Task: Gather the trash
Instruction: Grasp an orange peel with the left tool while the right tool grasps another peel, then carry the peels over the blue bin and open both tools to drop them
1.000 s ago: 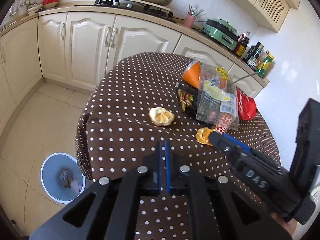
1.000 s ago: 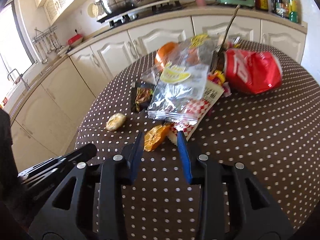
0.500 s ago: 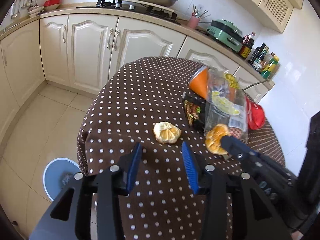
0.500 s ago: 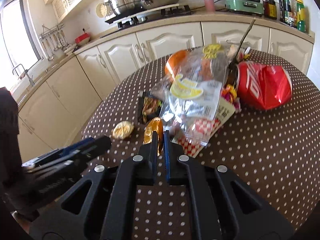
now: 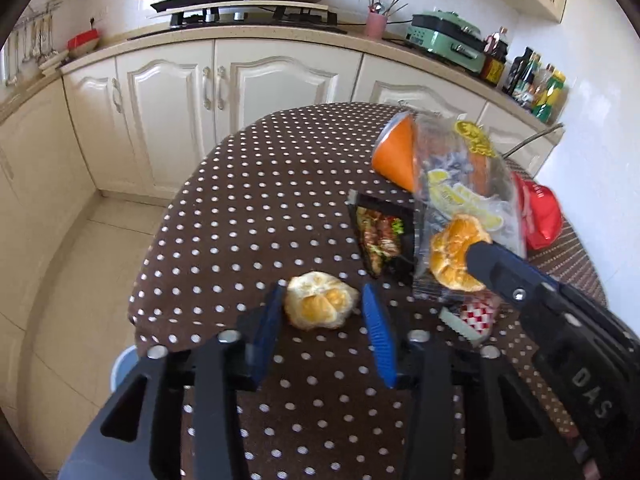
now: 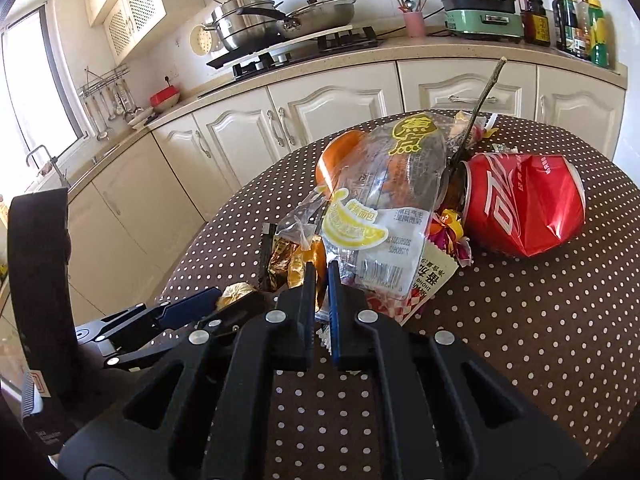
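Since the earlier frame, left gripper (image 5: 322,310) is advanced around pale orange peel (image 5: 320,300) on the bench (image 5: 256,216), jaws closing, untouching. Right gripper (image 6: 319,280) jaws are pinching orange peel (image 5: 454,254), raised.

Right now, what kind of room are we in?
Most likely a home kitchen: a gas stove with pots on the counter, cream cabinets below, sauce bottles, and a dotted tablecloth littered with trash.

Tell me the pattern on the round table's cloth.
The brown tablecloth has small white polka dots, clearest in the left wrist view.
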`<state>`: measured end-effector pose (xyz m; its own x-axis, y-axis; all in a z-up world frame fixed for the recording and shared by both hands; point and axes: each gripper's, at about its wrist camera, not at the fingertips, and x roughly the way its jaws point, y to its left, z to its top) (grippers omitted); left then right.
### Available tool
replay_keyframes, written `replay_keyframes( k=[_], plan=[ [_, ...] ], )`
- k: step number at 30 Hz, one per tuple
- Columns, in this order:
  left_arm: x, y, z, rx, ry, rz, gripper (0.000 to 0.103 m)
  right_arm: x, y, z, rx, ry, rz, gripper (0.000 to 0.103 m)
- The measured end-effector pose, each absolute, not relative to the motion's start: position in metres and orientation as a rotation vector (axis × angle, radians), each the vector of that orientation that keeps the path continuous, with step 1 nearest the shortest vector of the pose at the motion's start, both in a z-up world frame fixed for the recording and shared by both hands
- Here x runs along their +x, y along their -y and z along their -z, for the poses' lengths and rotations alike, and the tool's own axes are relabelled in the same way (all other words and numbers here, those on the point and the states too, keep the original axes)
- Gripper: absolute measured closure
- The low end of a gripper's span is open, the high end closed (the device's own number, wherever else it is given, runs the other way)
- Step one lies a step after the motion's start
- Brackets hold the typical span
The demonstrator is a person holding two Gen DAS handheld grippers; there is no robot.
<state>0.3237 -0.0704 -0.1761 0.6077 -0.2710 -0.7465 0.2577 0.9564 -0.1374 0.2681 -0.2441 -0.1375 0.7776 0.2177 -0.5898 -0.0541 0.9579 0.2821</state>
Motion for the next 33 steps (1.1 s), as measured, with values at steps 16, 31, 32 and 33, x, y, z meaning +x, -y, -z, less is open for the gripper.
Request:
replay_keyframes(
  k=[16, 31, 32, 33],
  plan=[
    [0.279, -0.012, 0.147, -0.179, -0.761, 0.24, 0.066, 0.244, 0.181, 0.111, 0.201, -0.612, -0.253, 0.097],
    [0.246, -0.219, 0.19, -0.366, -0.845, -0.095, 0.066, 0.258, -0.01, 0.153, 0.048, -0.717, -0.545, 0.097],
    [0.247, -0.229, 0.197, -0.38, -0.856, -0.11, 0.066, 0.261, -0.021, 0.16, 0.039, -0.73, -0.555, 0.097],
    [0.25, -0.241, 0.205, -0.394, -0.871, -0.129, 0.066, 0.264, -0.03, 0.167, 0.03, -0.739, -0.561, 0.097]
  ],
)
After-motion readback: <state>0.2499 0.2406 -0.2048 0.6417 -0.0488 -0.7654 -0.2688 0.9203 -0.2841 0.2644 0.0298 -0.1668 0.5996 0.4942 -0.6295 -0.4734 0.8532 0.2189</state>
